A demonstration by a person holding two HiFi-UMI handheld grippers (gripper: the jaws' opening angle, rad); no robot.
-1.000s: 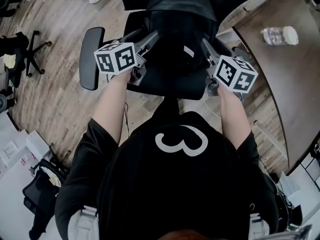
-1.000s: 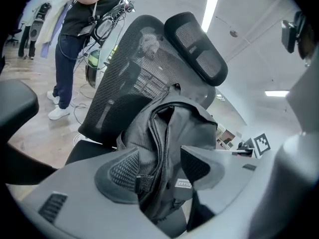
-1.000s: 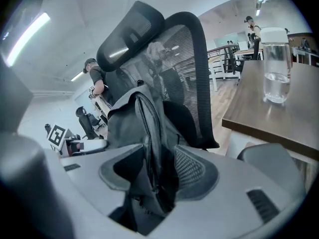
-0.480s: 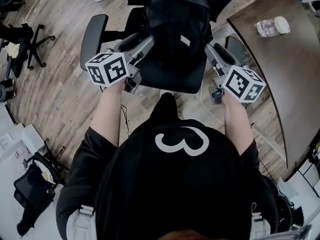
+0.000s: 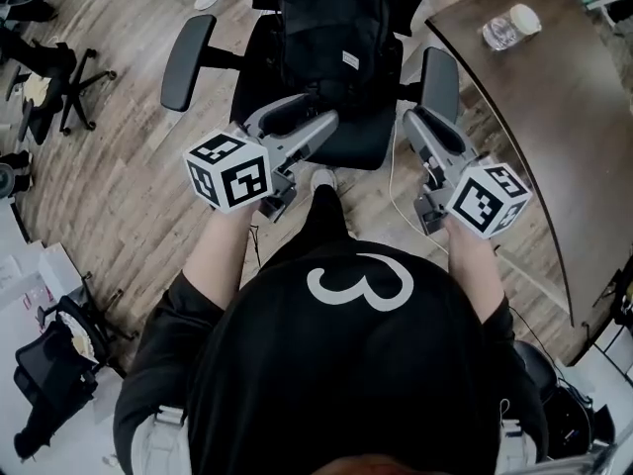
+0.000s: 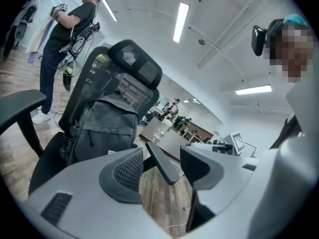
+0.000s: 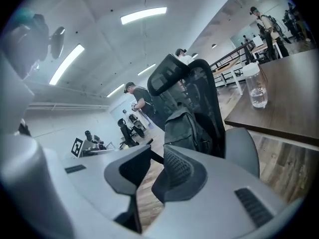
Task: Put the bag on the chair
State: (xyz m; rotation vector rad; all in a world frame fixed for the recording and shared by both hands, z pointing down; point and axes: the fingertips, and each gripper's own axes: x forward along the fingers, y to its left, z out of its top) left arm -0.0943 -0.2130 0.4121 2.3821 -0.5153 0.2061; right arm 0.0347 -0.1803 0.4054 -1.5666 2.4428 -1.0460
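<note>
**Desk:** What's on the left?

**Photographer:** A pale wood-plank floor. Over it is the left gripper, smooth grey moulded plastic with a cube of black-and-white square markers at its rear. Its jaws stand wide apart. The pads are dark, rounded and ribbed, and they hold nothing. Only a far armrest shows in the gap between them, well behind.

**Desk:** And the bag?

**Photographer:** The bag is in the centre, a black fabric backpack with webbing straps and a small white label. It sits upright on the seat of the chair and leans against the mesh back, clear of both grippers. The chair is black, with long curved armrests and a rounded headrest.

**Desk:** What about the right hand?

**Photographer:** The right gripper has the same grey shell and marker cube, and it is held just short of the right armrest. Its jaws have just been closing and now stand partly drawn in. A narrow gap remains between the ribbed pads, with nothing in it, so the gripper is empty.

**Desk:** And at far right?

**Photographer:** There is a dark wood table with a curved edge. A clear plastic bottle with a white cap stands on it, well apart from the chair.
</note>
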